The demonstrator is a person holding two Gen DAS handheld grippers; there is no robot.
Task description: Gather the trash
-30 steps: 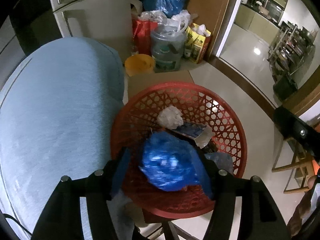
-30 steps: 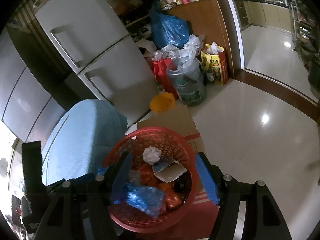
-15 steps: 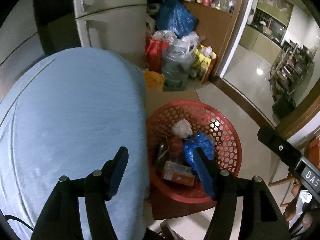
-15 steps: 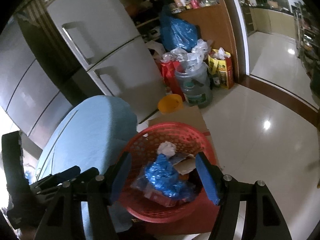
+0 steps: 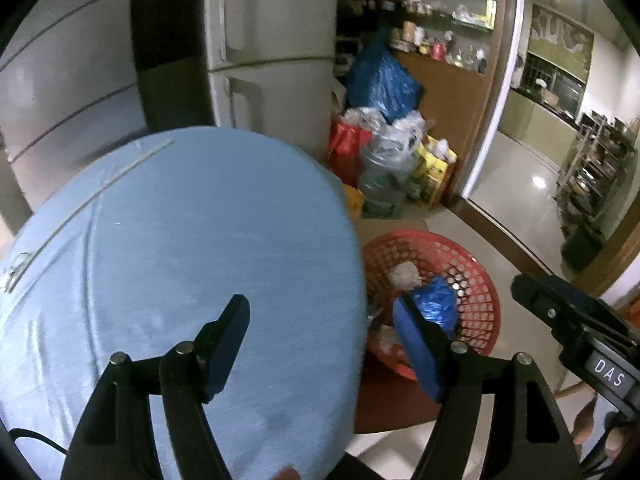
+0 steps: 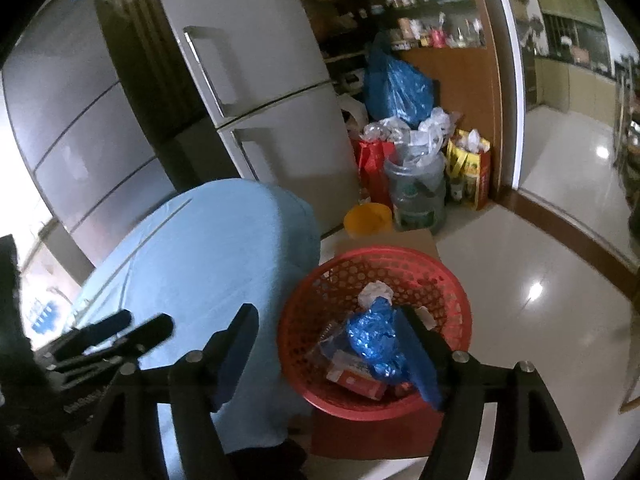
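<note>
Left gripper (image 5: 322, 322): jaws opening, nothing between them; it hangs over the edge of the desk, blue pads wide apart.
Right gripper (image 6: 326, 334): jaws opening, nothing held; left pad over the desk edge, right pad over the basket.
Desk (image 5: 180, 240): round top under a light blue cloth, bare on its visible surface.
Red basket (image 6: 448, 280): openwork plastic, on the floor just beside the desk, resting on flat cardboard (image 6: 412, 238).
Basket contents: crumpled blue plastic bag (image 6: 374, 340) on top; white crumpled paper (image 6: 374, 292) behind it; a red and white carton (image 6: 352, 376) underneath.
Behind the basket: yellow tub (image 6: 368, 218), clear water jug (image 6: 418, 196) stuffed with plastic, red bag (image 6: 372, 170), yellow bag (image 6: 470, 172), large blue bag (image 6: 398, 86).
Refrigerator (image 6: 256, 80): pale, two doors, behind the desk.
</note>
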